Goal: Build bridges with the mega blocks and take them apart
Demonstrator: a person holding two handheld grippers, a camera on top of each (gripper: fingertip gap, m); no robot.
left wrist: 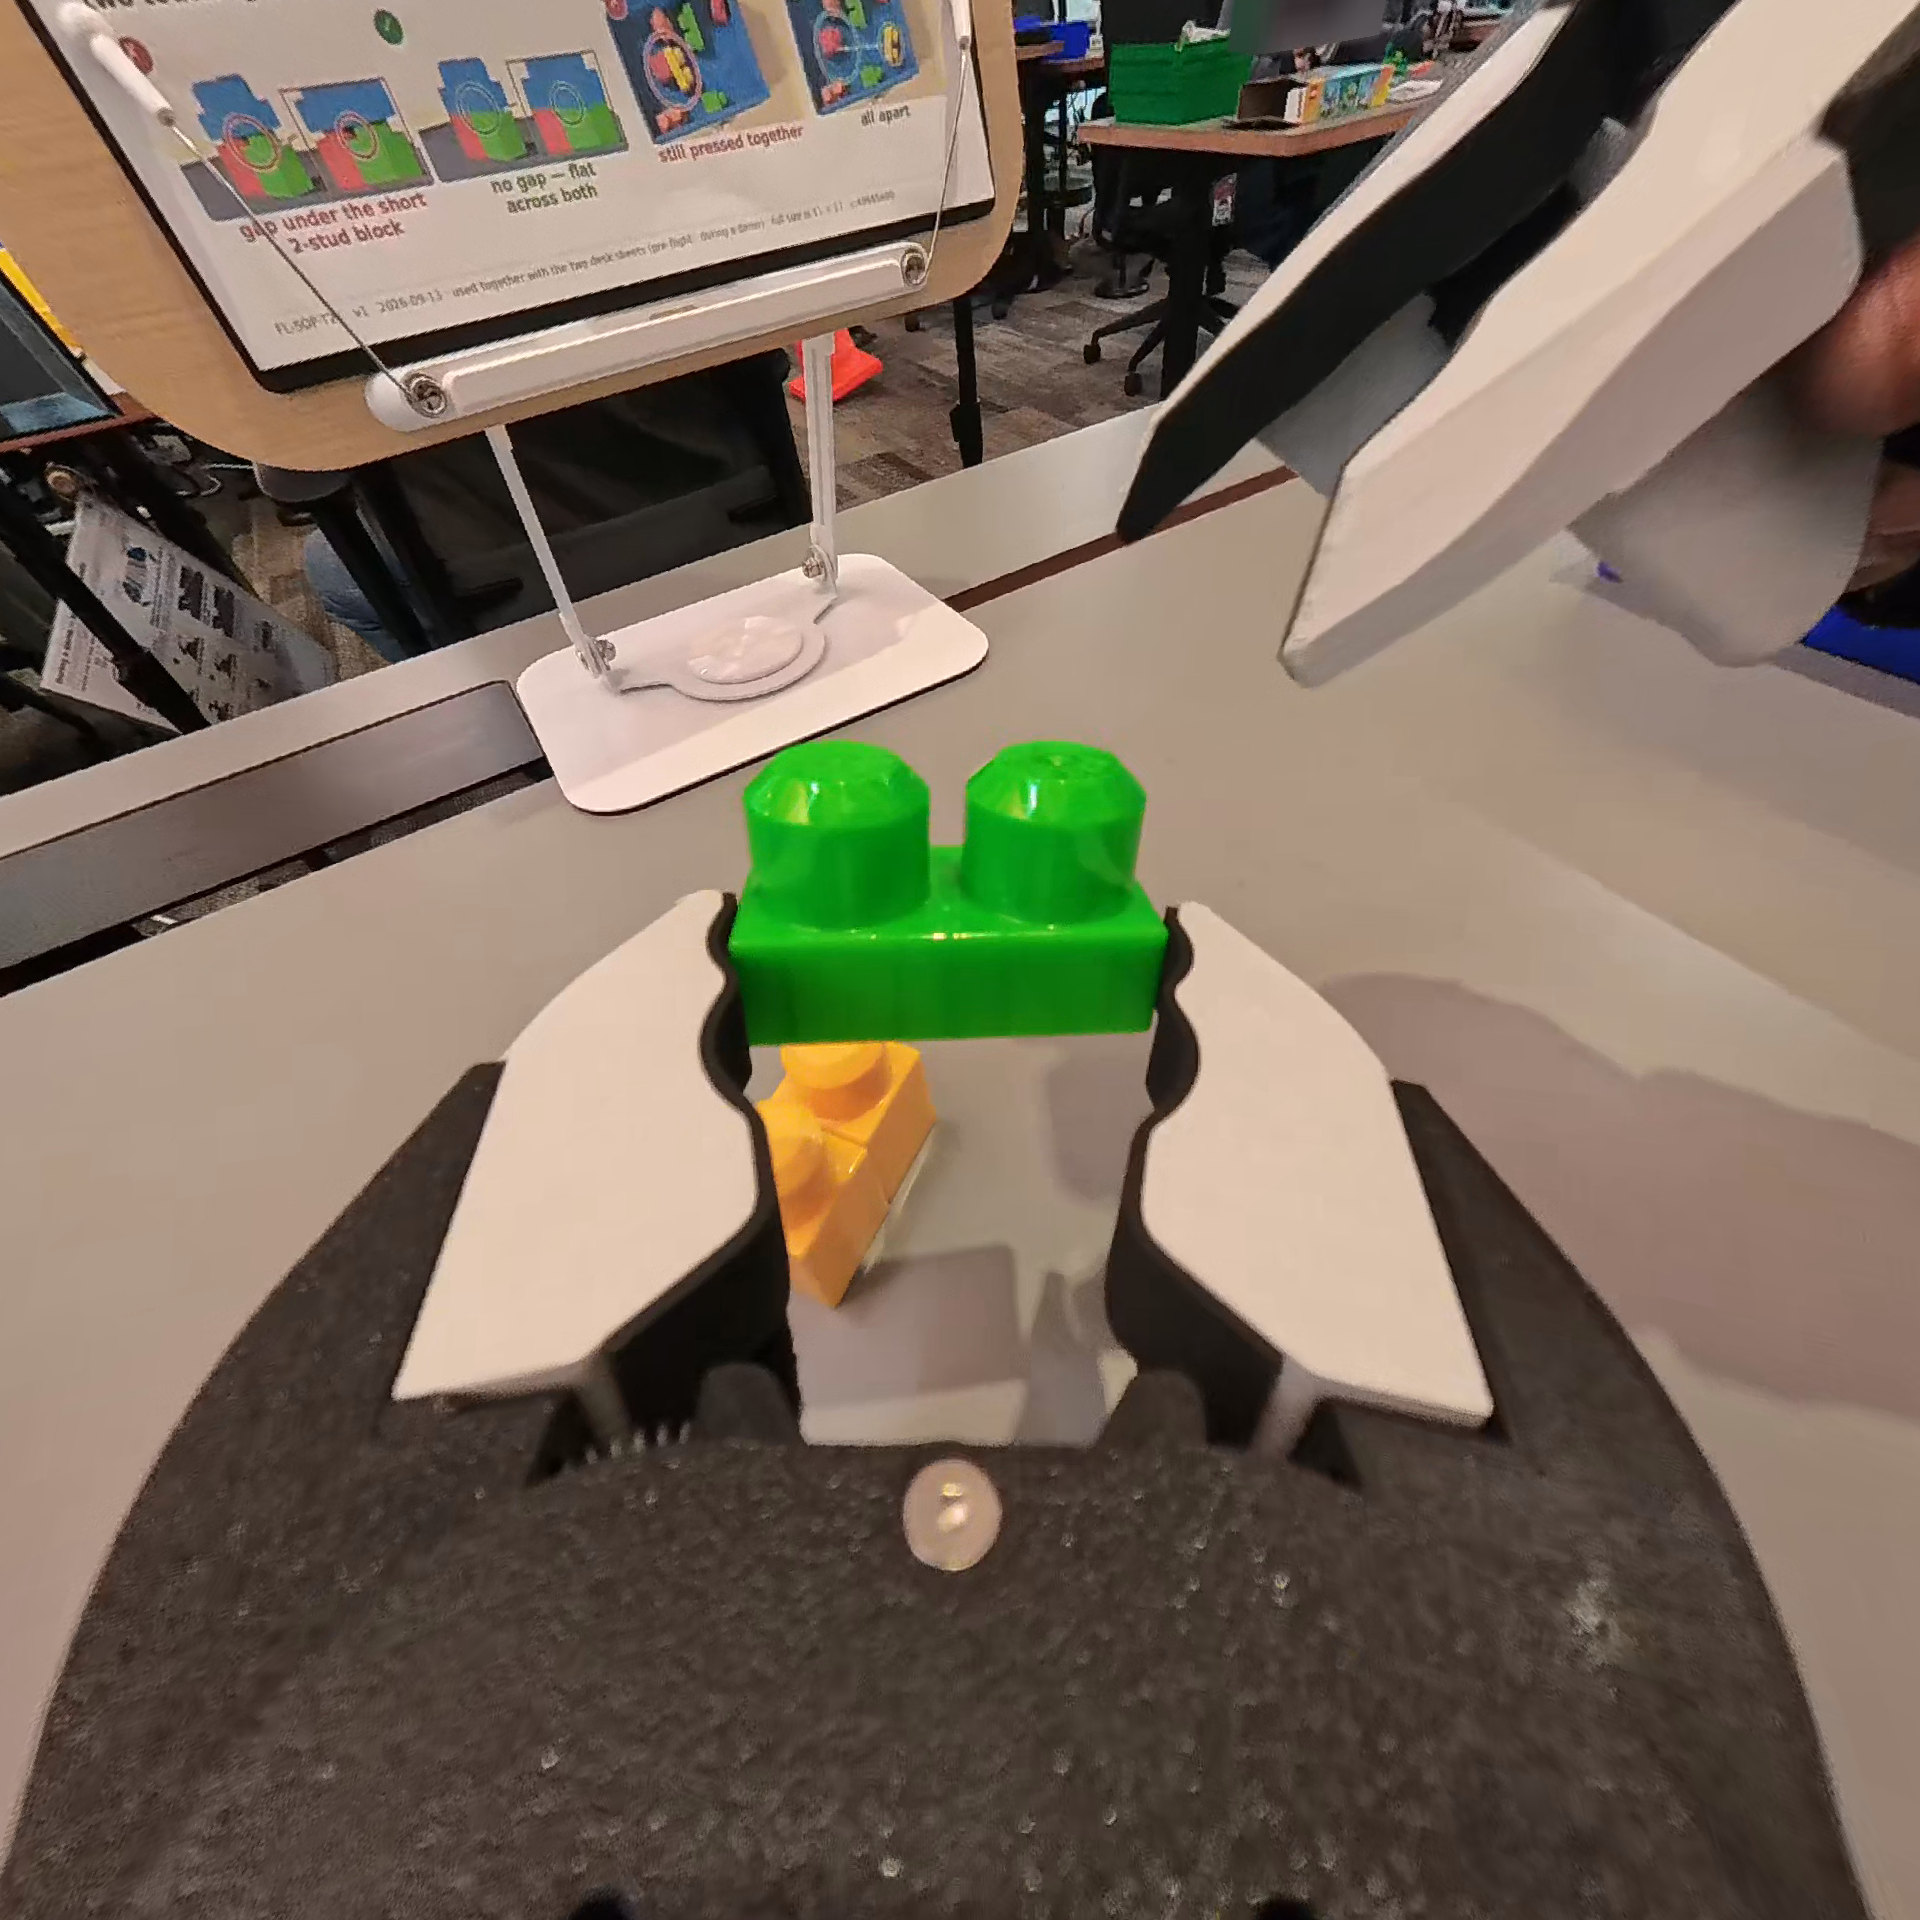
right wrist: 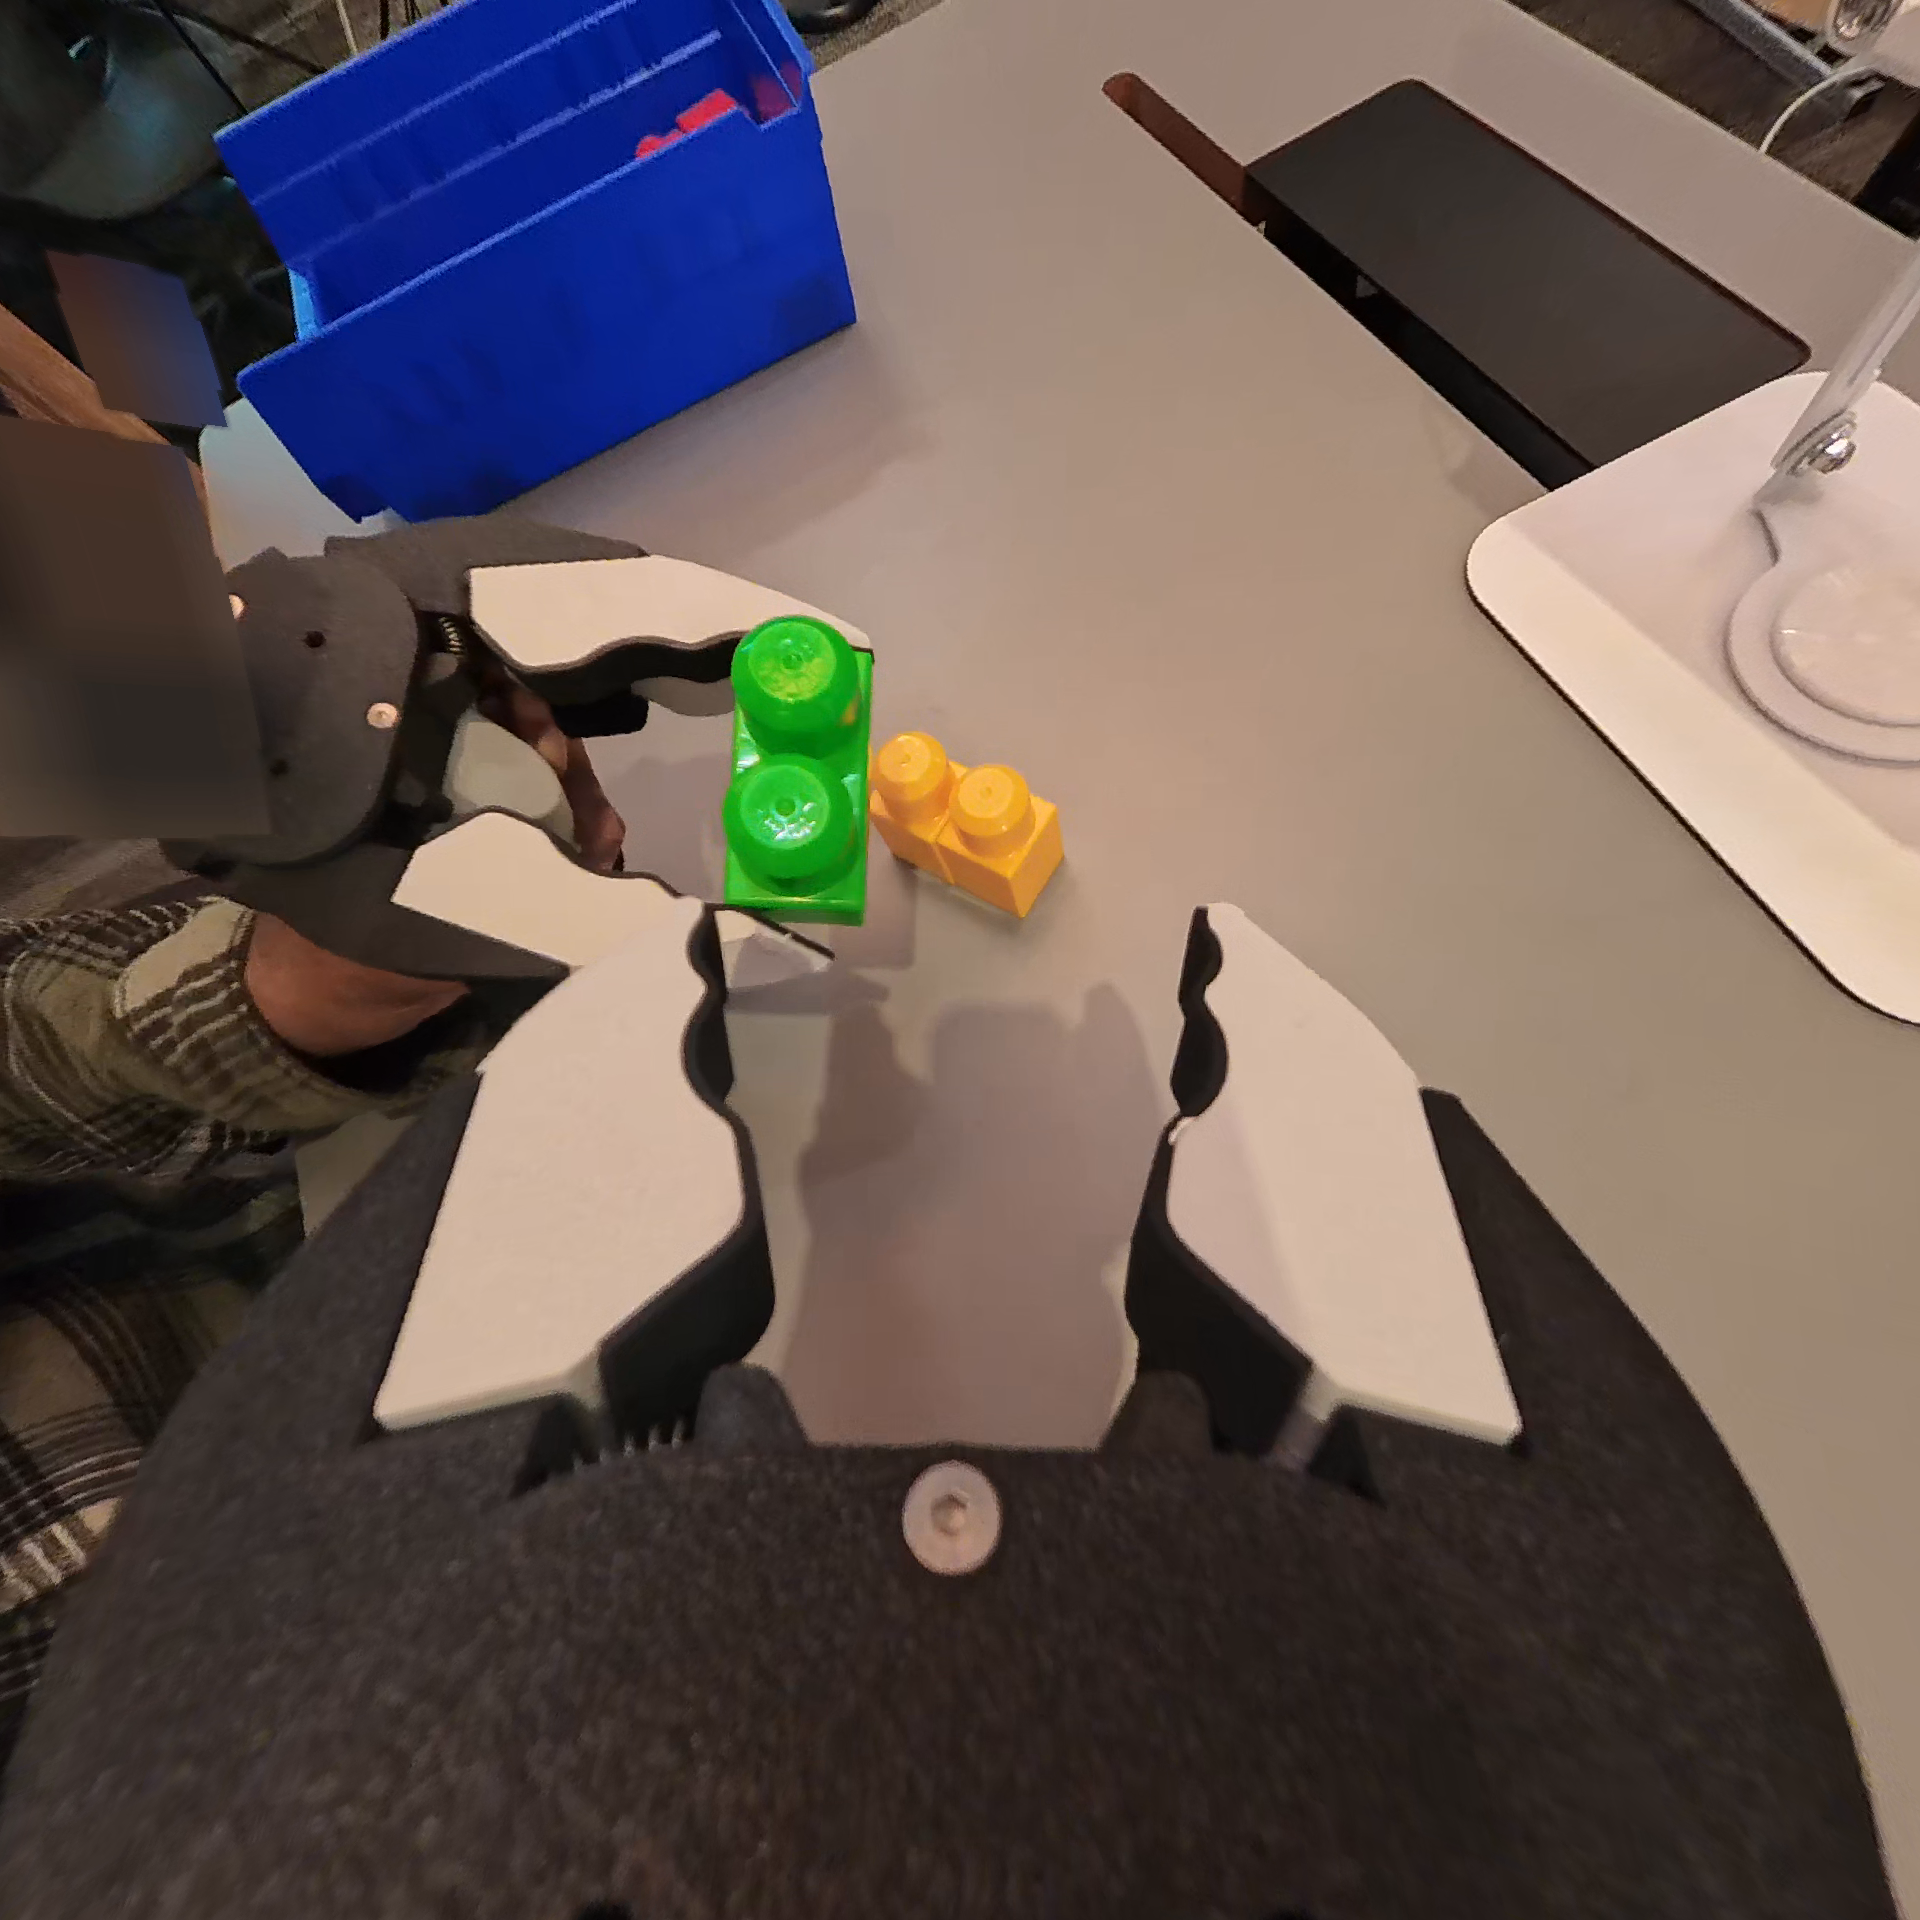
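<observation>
My left gripper (left wrist: 945, 935) is shut on a green two-stud block (left wrist: 945, 987), gripping its two short ends and holding it studs up just above the grey table (left wrist: 1455, 852). Two small yellow one-stud blocks (left wrist: 842, 1153) stand side by side on the table right under and behind it. In the right wrist view the green block (right wrist: 795, 769) hangs just left of the yellow blocks (right wrist: 966, 836); I cannot tell if they touch. My right gripper (right wrist: 951, 935) is open and empty, hovering close to both, and it also shows in the left wrist view (left wrist: 1216, 592) at the upper right.
A blue bin (right wrist: 551, 343) with red pieces inside stands at the table's far left. An instruction board (left wrist: 582, 177) rises on a white stand base (left wrist: 748, 675) behind the blocks. A black panel (right wrist: 1507, 270) lies in the tabletop. A plaid sleeve (right wrist: 125, 1039) is at the left. The tips of one gripper are about 7 cm away from the tips of the other.
</observation>
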